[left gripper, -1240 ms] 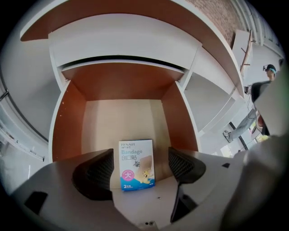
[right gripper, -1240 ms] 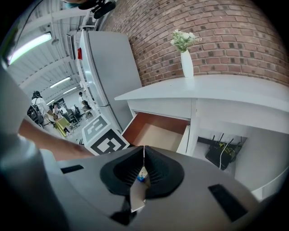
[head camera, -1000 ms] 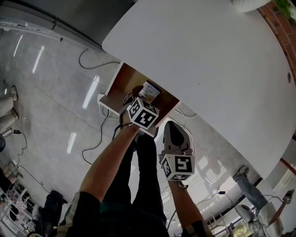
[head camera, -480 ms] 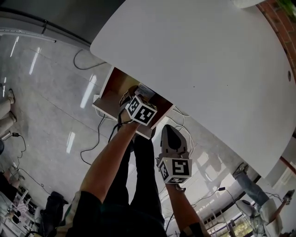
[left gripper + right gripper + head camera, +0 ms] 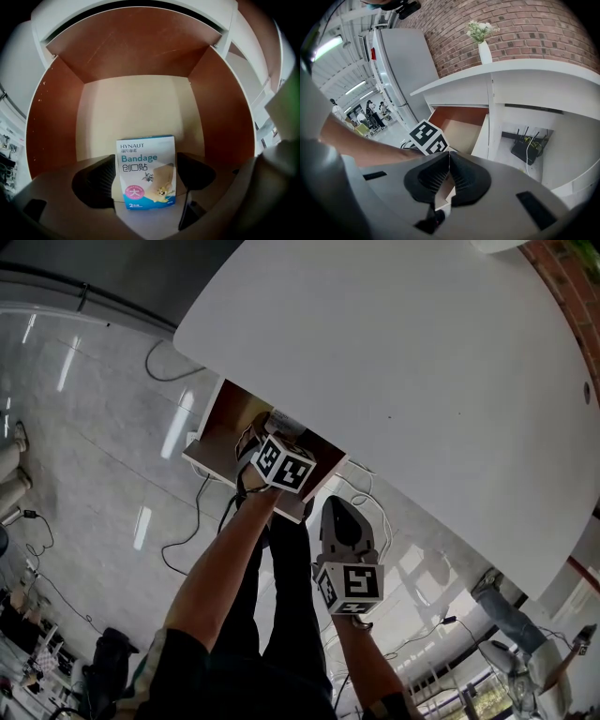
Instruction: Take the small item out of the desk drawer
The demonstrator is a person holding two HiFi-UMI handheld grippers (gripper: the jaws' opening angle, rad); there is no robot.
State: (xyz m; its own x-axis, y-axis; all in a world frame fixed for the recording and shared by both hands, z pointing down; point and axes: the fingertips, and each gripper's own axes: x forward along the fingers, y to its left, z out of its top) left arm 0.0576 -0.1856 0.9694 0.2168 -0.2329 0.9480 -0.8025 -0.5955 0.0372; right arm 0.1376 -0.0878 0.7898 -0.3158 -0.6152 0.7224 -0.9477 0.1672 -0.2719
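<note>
The desk drawer (image 5: pixel 217 432) stands pulled out, its brown inside (image 5: pixel 136 105) holding one small item. That item is a blue and white bandage box (image 5: pixel 146 171), lying on the drawer floor near the front. My left gripper (image 5: pixel 146 177) points steeply down into the drawer and is open. Its jaws have just been opening, and the box sits between the two dark pads (image 5: pixel 96 180), with a gap on the right side. In the head view the left gripper (image 5: pixel 269 430) covers most of the box. My right gripper (image 5: pixel 339 510) hangs outside the drawer's front corner, shut and empty (image 5: pixel 449 164).
The white desk top (image 5: pixel 422 362) overhangs the drawer's back. A vase of flowers (image 5: pixel 483 44) stands on the desk. A router with cables (image 5: pixel 528 149) sits in the bay right of the drawer. Loose cables (image 5: pixel 202 512) trail on the floor.
My left gripper has sunk lower into the drawer, over the box. The right gripper has stayed beside the drawer's front.
</note>
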